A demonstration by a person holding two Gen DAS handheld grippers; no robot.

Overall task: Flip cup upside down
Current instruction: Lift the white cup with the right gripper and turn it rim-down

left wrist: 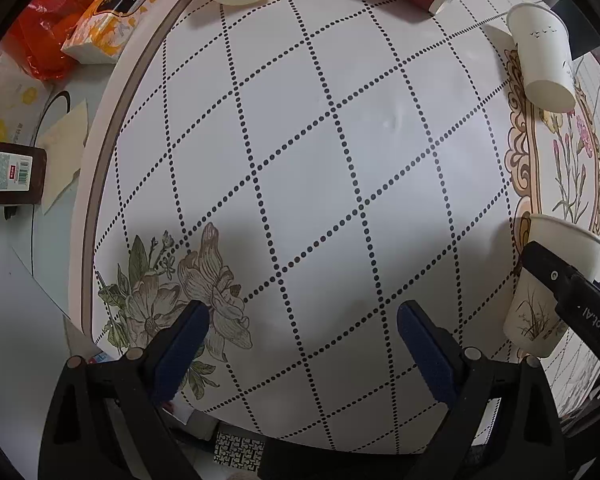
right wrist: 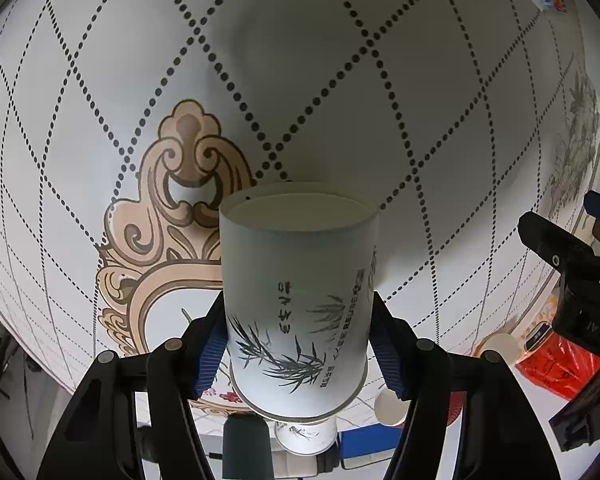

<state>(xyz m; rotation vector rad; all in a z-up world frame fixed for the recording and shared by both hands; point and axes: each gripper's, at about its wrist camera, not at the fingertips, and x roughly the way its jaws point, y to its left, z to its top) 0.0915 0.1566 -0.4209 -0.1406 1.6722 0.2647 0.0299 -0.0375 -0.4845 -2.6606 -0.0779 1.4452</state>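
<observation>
Cup [right wrist: 296, 300] (bamboo print) in right tool [right wrist: 300, 344]

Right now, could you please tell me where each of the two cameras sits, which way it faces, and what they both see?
Left wrist: on the left gripper, looking down along open, empty blue-padded fingers at the dotted-grid tablecloth; the right gripper shows at the right edge.
Right wrist: on the right gripper, looking along fingers shut on the white bamboo-print paper cup, base facing forward; the left gripper shows at right.
Shared: the tablecloth, that cup, each other's gripper.
</observation>
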